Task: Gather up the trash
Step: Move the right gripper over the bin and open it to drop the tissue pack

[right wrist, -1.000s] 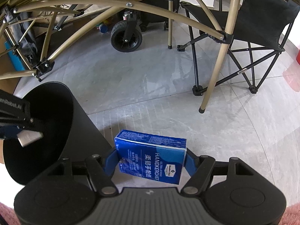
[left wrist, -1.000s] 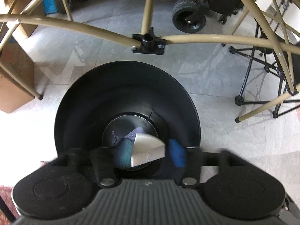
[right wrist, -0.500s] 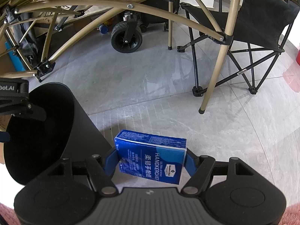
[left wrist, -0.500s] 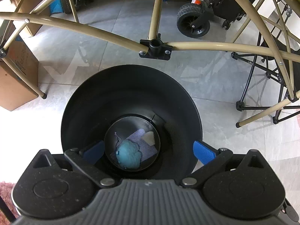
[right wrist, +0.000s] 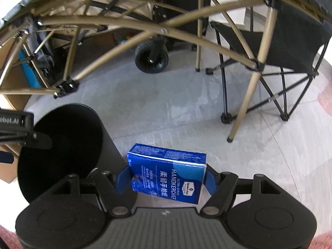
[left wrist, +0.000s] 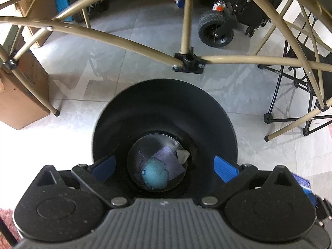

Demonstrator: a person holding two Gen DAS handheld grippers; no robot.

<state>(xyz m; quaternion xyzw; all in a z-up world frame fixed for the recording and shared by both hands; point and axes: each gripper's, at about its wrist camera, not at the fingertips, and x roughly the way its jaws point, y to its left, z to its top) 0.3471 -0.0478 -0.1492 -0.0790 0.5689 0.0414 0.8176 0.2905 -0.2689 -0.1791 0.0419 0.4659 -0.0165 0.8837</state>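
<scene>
Black plastic fills the left wrist view: the left gripper (left wrist: 164,167) hangs over the open bin (left wrist: 166,95), jaws spread wide with nothing between them. At the bin's bottom lie a teal wad (left wrist: 154,175), a grey sheet (left wrist: 166,158) and a small white scrap (left wrist: 182,155).

The right wrist view shows the right gripper (right wrist: 166,176) pinching a blue tissue pack (right wrist: 168,175) above the floor (right wrist: 166,112), just right of the bin (right wrist: 62,145). Only here is the bin's interior dark, its contents hidden.

bin (left wrist: 166,108) black | tissue pack (right wrist: 168,174) blue (white lettering) | floor (left wrist: 238,87) grey
</scene>
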